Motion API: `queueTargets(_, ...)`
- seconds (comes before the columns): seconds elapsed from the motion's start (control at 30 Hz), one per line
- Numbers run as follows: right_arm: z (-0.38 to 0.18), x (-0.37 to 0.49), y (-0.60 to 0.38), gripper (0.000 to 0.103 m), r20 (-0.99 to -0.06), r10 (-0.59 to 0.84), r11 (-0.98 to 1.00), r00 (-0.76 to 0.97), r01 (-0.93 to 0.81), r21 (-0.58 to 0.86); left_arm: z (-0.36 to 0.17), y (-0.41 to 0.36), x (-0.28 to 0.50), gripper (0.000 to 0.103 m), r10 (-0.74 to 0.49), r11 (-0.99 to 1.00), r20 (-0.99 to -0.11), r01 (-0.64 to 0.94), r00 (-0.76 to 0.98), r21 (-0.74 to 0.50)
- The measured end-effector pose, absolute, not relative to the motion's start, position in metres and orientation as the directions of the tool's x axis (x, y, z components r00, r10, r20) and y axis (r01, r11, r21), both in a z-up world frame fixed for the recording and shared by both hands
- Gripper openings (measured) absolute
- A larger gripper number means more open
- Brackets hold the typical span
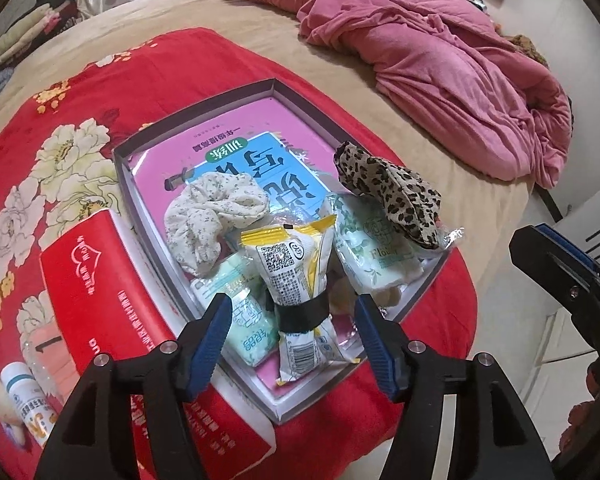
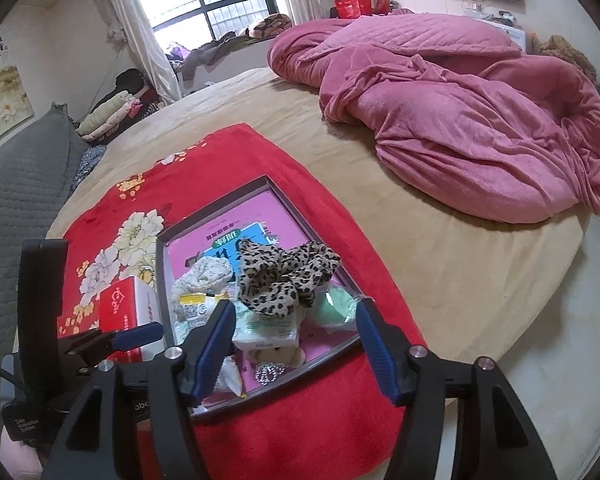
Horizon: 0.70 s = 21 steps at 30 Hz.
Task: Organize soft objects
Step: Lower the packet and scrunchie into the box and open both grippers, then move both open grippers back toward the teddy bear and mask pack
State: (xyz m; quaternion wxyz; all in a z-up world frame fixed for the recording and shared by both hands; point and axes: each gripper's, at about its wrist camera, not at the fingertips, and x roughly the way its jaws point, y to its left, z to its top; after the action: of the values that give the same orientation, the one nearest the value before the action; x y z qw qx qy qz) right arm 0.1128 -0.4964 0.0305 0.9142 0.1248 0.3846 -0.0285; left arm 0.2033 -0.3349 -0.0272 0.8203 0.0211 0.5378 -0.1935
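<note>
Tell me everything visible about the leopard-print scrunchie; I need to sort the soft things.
The leopard-print scrunchie is a gathered ring of thin, ruffled fabric, tan with black and brown spots. It lies crumpled and unheld in the shallow box, at its right side, draped over a pale green tissue pack and crinkled clear wrapping. Part of it overhangs the box's right rim. Neither tool touches it.

A leopard-print scrunchie [image 1: 392, 196], a cream floral scrunchie [image 1: 212, 220], a red flowered blanket [image 1: 100, 120], a pink quilt [image 1: 440, 60].
</note>
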Motion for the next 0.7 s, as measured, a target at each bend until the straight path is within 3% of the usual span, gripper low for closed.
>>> queueTargets(0.7, 0.066, 0.094, -0.453, 0.064, -0.667, 0.043, 0.984, 0.743, 0.082, 0.155, 0.027, -0.28, 0.154, 0.073, -0.321, 0.93, -0.844, 0.313, 0.429, -0.194)
